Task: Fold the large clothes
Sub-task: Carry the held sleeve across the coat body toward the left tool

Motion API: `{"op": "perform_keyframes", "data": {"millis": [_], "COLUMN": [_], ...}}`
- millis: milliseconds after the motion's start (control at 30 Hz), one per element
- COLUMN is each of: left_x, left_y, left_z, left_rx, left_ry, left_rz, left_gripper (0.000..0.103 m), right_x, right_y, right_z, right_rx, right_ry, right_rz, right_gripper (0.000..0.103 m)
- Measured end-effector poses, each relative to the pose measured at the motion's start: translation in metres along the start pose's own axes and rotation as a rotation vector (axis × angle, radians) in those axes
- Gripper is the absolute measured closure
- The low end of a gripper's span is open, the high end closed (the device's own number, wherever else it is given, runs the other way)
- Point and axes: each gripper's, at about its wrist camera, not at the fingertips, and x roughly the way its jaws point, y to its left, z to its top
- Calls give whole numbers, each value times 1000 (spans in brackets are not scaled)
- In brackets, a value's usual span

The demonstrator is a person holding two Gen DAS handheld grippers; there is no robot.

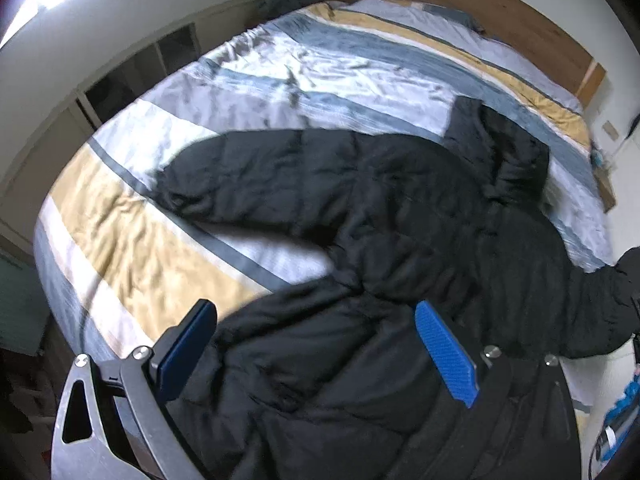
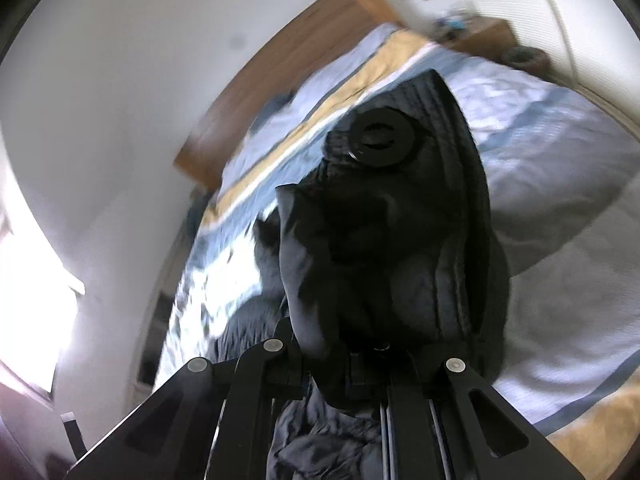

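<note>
While lying spread across the striped blue, white and yellow bed, black puffer jacket, left gripper hovering open-jawed above it, right gripper clamping bunched jacket fabric.

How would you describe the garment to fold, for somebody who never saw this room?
A bed with a striped blue, white and yellow cover fills the room. On it lies a black puffer jacket, sleeve spread out: the only dark, quilted thing there.

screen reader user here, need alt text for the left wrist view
A black puffer jacket lies spread on a bed with a striped blue, white and yellow duvet, one sleeve stretched left. The open left gripper, with blue pads, hovers over the jacket's lower part.
</note>
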Motion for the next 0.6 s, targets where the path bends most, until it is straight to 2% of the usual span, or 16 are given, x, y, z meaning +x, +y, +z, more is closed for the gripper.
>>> {"op": "perform_keyframes", "data": {"millis": [133,200,333,467,600], "left_x": [6,12,25,30,36], "left_y": [19,33,60,84,103], "left_z": [13,18,22,23,25], "left_rx": [12,10,-4,-3,10], "left_ry": [-21,-19,11,2,3], "left_rz": [-3,-12,-30,-16,-3], "left_gripper": [3,3,3,3,3], "right_x": [45,63,101,123,146], "right_y": [51,61,75,93,91], "right_z": [-28,-49,-91,-128,-147], "right_rx": [-117,-143,-180,-221,-198], "right_ry": [105,152,244,313,351], "right_rz": [-24,-34,-87,-147,-205], "right_gripper": [91,90,89,86,79]}}
